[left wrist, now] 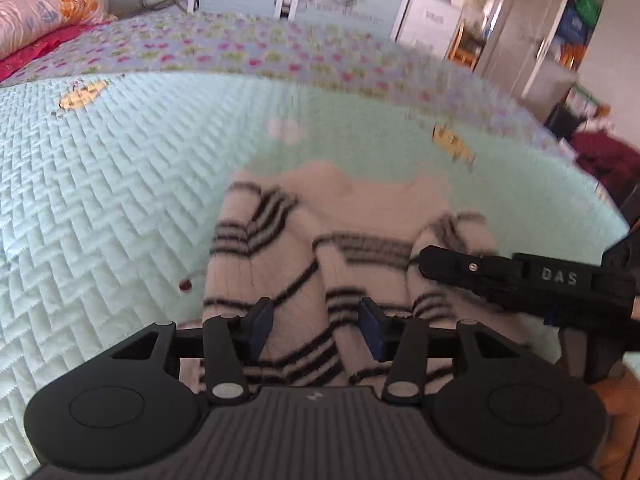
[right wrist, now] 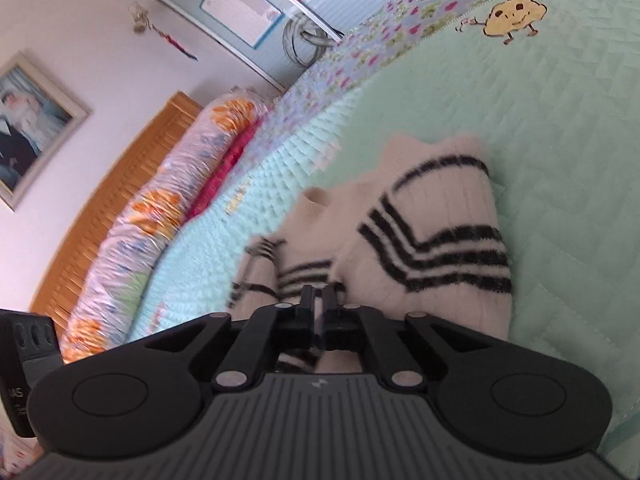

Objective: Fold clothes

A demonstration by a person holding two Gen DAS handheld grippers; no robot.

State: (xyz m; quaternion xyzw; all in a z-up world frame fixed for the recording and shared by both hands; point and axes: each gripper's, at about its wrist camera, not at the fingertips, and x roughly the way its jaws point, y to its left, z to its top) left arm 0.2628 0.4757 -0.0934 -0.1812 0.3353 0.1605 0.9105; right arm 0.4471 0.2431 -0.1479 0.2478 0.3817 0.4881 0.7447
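Observation:
A cream knit sweater with black stripes (left wrist: 280, 264) lies bunched and partly folded on the mint quilted bedspread (left wrist: 104, 200). My left gripper (left wrist: 317, 328) hovers open just over the sweater's near part, blue pads (left wrist: 262, 326) wide apart with striped knit showing between them. The right gripper (left wrist: 430, 258) reaches in from the right, its tip on the sweater's right fold. In the right wrist view, the right gripper (right wrist: 319, 300) has its fingers nearly together, pinching striped fabric of the sweater (right wrist: 432, 248). The grip point itself is partly hidden by the fingers.
A floral rolled quilt (right wrist: 160, 216) lies along the wooden headboard (right wrist: 120, 188). The bedspread has a floral border (left wrist: 240, 48) and cartoon patches (right wrist: 514, 12). Wardrobes (left wrist: 500, 28) and a dark red cloth (left wrist: 604, 160) stand beyond the bed's right edge. Bare bedspread stretches left of the sweater.

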